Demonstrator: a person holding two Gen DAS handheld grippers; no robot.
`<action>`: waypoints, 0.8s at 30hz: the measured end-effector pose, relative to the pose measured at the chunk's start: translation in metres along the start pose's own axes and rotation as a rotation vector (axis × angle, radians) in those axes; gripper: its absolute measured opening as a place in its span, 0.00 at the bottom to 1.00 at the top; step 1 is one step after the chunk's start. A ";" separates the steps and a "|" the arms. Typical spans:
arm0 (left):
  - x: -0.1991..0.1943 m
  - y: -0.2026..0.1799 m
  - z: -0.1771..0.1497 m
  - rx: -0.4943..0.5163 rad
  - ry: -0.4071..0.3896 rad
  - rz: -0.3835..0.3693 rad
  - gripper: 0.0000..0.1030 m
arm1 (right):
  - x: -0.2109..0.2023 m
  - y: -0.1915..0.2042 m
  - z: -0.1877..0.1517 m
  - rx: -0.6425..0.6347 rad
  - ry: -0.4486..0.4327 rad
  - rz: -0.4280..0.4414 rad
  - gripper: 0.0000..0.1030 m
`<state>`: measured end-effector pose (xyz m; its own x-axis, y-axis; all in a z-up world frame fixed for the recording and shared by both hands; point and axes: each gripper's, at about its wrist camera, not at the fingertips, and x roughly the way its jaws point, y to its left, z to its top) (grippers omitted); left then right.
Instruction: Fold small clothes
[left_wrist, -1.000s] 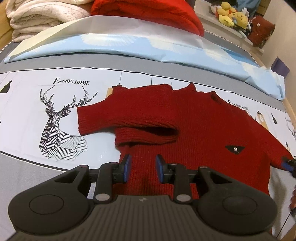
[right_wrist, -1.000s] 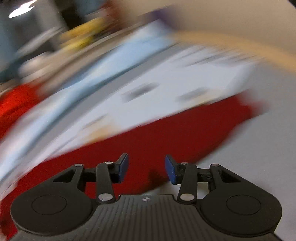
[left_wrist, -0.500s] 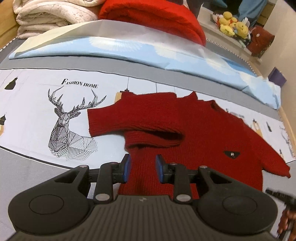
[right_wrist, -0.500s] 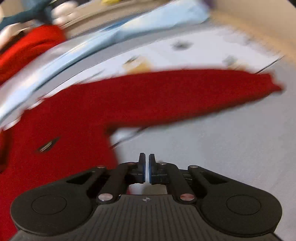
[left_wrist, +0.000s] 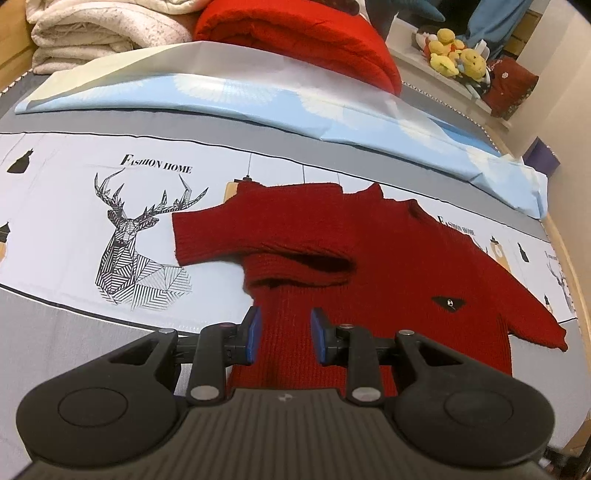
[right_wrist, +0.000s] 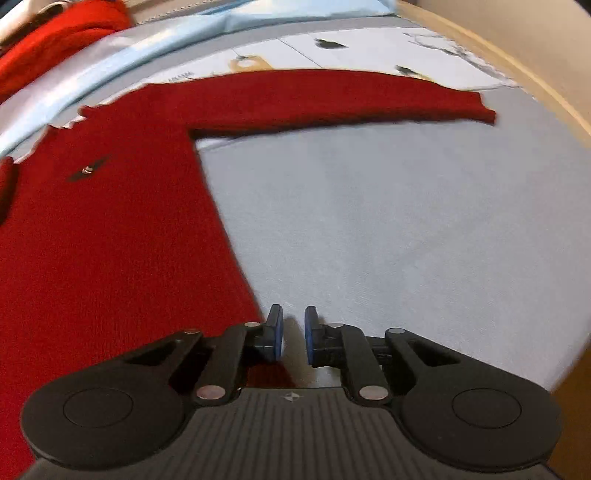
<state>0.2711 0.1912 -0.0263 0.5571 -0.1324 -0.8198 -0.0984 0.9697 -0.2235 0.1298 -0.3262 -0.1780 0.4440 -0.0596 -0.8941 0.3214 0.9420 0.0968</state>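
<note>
The red knit sweater (left_wrist: 388, 266) is laid face up on the printed bedsheet (left_wrist: 66, 206), just to the right of the deer print (left_wrist: 136, 243). One sleeve (left_wrist: 258, 232) is already folded in across the chest, its cuff end reaching back toward the deer print; the other sleeve (right_wrist: 332, 96) is stretched out flat, pointing away from the deer print toward the wooden bed edge (right_wrist: 517, 74). A small dark badge (left_wrist: 448, 303) is seen on the chest.

The sweater is judged to be soft, limp and fairly light, with a thick ribbed knit that is unlikely to slip between padded fingers but that will sag and stretch if lifted by one point. A hold is best taken at an edge: the hem corner on the side far from the deer print, or the cuff of the outstretched sleeve, with enough knit pinched that both layers are caught.

The left gripper (left_wrist: 285, 334) is held above the lower body of the sweater, on the side nearer the deer print. Its blue pads are set well apart, with only the ribbed knit seen between them; nothing is gripped.

The right gripper (right_wrist: 292, 338) is placed at the sweater's side edge farthest from the deer print, near the hem. Its pads are parted by a narrow gap and nothing is clamped; the left-hand pad (right_wrist: 276, 336) sits right at the knit's edge, though contact cannot be confirmed.
</note>
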 end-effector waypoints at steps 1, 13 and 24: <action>0.000 0.002 0.000 -0.004 0.001 0.001 0.31 | 0.003 -0.005 -0.005 0.013 0.049 0.050 0.13; -0.002 0.067 0.016 -0.230 -0.019 0.079 0.31 | -0.016 0.012 0.011 -0.051 -0.010 -0.142 0.21; 0.022 0.099 0.018 -0.441 -0.058 0.079 0.25 | -0.077 0.168 0.112 -0.167 -0.355 0.304 0.44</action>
<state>0.2885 0.2885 -0.0564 0.5776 -0.0375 -0.8155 -0.4778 0.7944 -0.3749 0.2428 -0.2006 -0.0439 0.7635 0.1443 -0.6295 0.0078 0.9726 0.2324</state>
